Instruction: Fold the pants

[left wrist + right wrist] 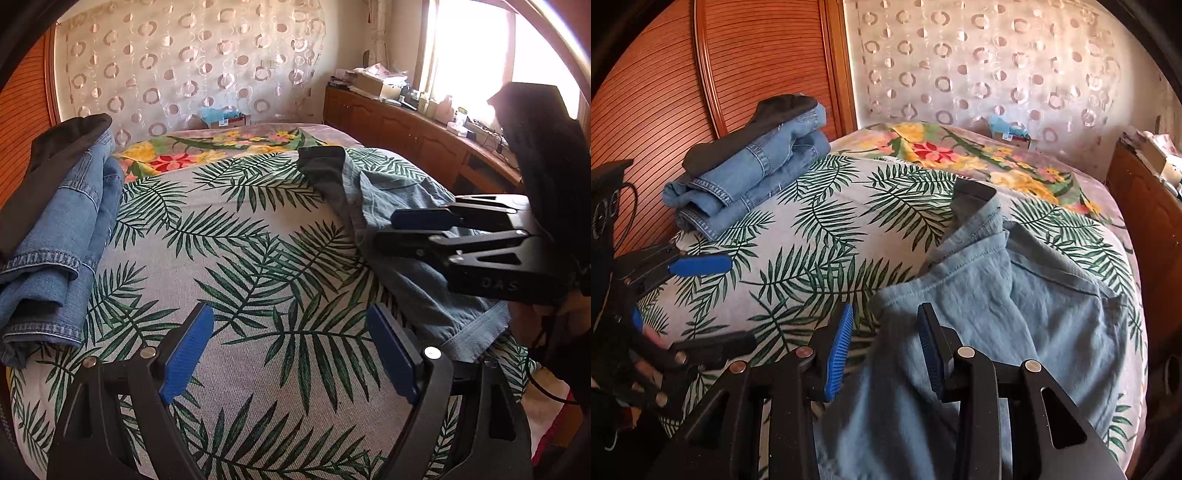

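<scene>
a bed under a palm-leaf cover [258, 236] fills both views, with a floral blanket [979, 155] beyond it toward 12 o'clock. in the right wrist view the light blue pants [1015, 295] lie rumpled on the cover from 6 to 3 o'clock, a dark garment's edge [975, 190] showing above them. a stack of folded jeans [757, 173] sits at 10 o'clock. the left gripper [291, 354] is spread wide over bare cover, grasping nothing. the right gripper [884, 347] stands part-open over the near pants fabric, its pads clear of the cloth and nothing clamped
</scene>
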Demonstrator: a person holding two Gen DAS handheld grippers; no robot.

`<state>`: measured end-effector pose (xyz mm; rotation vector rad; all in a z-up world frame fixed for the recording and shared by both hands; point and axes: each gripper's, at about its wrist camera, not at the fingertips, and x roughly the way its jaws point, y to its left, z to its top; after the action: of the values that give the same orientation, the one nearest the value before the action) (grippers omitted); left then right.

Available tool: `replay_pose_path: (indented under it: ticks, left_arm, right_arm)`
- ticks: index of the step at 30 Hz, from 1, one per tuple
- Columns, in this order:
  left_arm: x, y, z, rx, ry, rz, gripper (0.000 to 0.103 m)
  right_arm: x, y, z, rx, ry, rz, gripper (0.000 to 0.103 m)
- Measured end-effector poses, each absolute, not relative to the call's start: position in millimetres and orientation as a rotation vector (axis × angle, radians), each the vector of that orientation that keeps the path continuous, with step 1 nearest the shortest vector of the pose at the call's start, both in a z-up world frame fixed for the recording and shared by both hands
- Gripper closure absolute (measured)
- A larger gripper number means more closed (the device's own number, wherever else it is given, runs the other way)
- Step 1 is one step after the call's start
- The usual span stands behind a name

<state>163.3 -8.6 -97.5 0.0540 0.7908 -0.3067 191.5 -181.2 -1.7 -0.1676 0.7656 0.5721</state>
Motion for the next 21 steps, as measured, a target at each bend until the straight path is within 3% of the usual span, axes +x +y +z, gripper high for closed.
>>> replay_pose_path:
  ticks: [2, 4, 5, 6, 21]
  left_arm:
    - [164, -9, -97, 0.053, 0.791, -0.308, 0.017]
    - [163, -9, -97, 0.054, 0.79, -0.309, 0.017]
    - [164, -9, -97, 0.055, 0.791, -0.31, 0.017]
    - [164, -10, -97, 0.058, 0.791, -0.312, 0.017]
    - [162, -21, -93, 0.071, 0.782, -0.332, 0.017]
  right_arm:
    - [198, -175, -6, -0.185, 0.786, 0.566, 0.067]
    - [201, -171, -10, -0.214, 0.798, 0.547, 0.077]
    - [204, -169, -10, -0.222, 0.799, 0.542, 0.082]
    - [205, -167, -10, -0.231, 0.786, 0.527, 0.098]
    - [222, -239, 32, -0.183, 0.685, 0.342, 0.101]
